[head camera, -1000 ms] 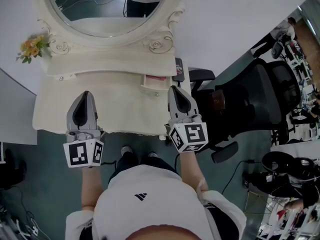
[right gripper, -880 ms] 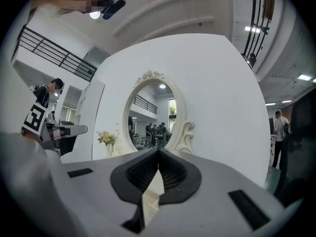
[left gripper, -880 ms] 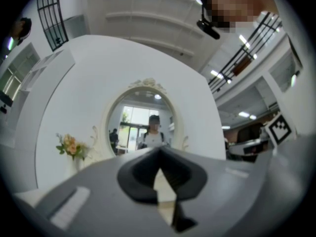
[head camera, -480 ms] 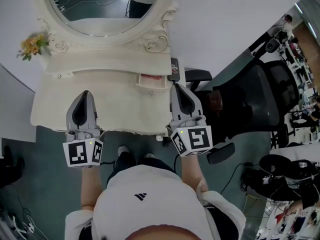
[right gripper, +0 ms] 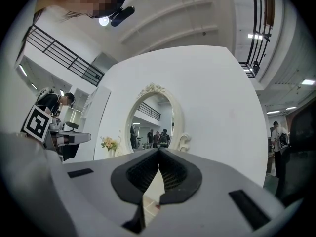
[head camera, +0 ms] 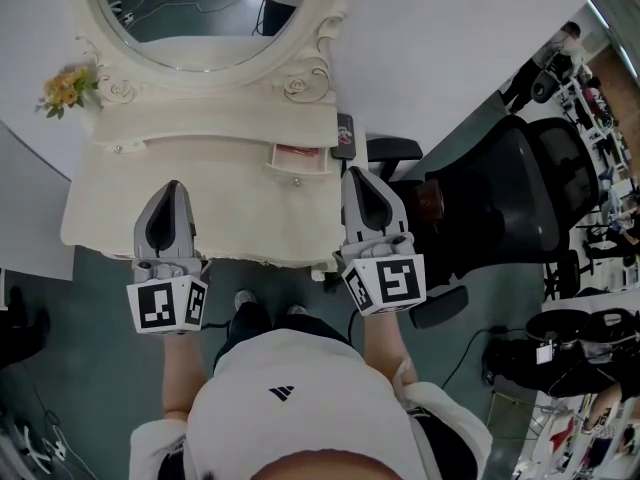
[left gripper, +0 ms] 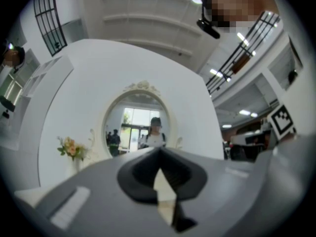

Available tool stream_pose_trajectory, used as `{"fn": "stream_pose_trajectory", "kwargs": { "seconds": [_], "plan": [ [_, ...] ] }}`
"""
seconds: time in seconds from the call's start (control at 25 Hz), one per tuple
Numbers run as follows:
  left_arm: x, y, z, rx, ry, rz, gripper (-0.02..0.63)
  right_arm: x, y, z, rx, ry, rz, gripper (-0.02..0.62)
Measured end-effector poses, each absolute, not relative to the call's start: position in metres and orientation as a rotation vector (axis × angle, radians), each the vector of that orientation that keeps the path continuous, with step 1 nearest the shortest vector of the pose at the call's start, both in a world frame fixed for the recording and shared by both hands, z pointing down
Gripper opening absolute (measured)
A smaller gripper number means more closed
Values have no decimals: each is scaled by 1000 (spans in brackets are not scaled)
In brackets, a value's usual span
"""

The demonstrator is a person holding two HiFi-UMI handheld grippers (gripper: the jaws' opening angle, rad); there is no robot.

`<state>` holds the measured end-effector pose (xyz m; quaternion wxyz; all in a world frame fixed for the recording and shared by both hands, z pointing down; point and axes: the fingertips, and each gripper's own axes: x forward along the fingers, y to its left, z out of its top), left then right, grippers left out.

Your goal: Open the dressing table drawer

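The cream dressing table (head camera: 230, 213) stands under an oval mirror (head camera: 205, 13). Its small right drawer (head camera: 298, 161) is pulled out, showing a pink inside and a knob on its front. A second drawer at the left is closed. My right gripper (head camera: 358, 174) is shut and empty, over the table's right end, just right of the open drawer and apart from it. Over the table's left front my left gripper (head camera: 171, 186) is also shut on nothing. Both gripper views look level at the mirror (left gripper: 140, 120) (right gripper: 153, 117), with the left gripper (left gripper: 159, 149) and the right gripper (right gripper: 158, 150) closed to a point.
A small bunch of yellow flowers (head camera: 62, 90) sits at the table's back left. A black flat object (head camera: 346, 133) lies at the right end. A black office chair (head camera: 520, 203) stands close to the table's right side. The person's feet are at the table's front edge.
Both grippers have drawn back a little from the table. The right one has also risen and sits slightly further from the drawer. The drawer stays pulled out.
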<state>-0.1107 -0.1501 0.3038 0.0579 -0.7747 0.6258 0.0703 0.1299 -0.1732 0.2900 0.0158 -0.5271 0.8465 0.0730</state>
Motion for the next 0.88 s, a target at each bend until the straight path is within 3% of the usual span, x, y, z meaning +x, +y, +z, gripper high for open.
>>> {"fn": "stream_pose_trajectory", "kwargs": {
  "seconds": [0.88],
  "plan": [
    [-99,-144,305,-2349,1900,194,8,133,-168,292,-1602,2642,217,-11]
  ]
}}
